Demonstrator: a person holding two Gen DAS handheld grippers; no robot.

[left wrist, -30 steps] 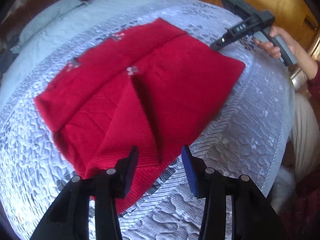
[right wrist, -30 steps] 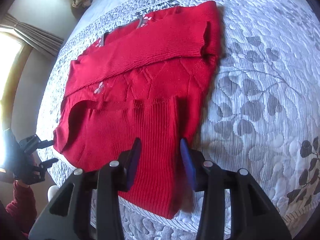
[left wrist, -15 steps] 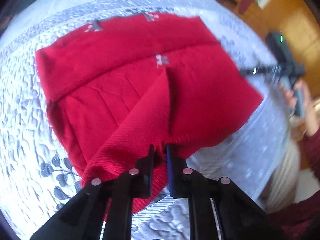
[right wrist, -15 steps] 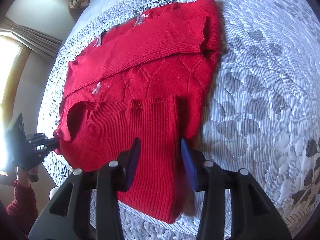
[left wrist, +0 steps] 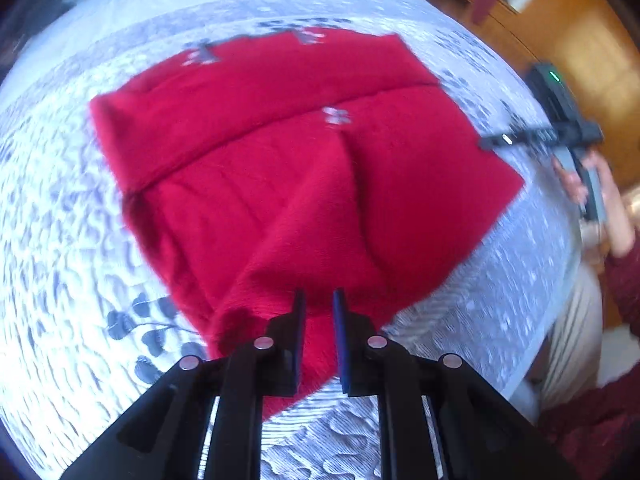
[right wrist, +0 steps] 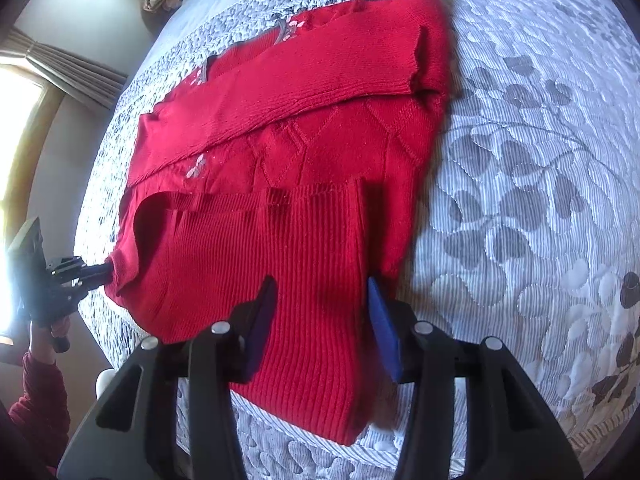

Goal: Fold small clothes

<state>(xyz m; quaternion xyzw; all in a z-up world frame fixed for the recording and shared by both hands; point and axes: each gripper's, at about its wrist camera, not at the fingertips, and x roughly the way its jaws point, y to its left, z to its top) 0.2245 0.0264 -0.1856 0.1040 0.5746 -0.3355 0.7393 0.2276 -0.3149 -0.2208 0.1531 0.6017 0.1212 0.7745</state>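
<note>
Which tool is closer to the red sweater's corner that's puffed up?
Left. The left tool is pinching that raised corner of the red sweater. The right tool hangs open over the ribbed part, away from that corner.

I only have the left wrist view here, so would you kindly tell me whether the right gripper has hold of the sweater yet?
Observer: No. The right gripper is open, its fingers astride the ribbed sleeve of the red sweater, not clamped.
Operator: Thank you. Does my left gripper really grip cloth?
Observer: Yes. From the right wrist view, the left gripper pinches the sweater's corner at the bed's edge.
</note>
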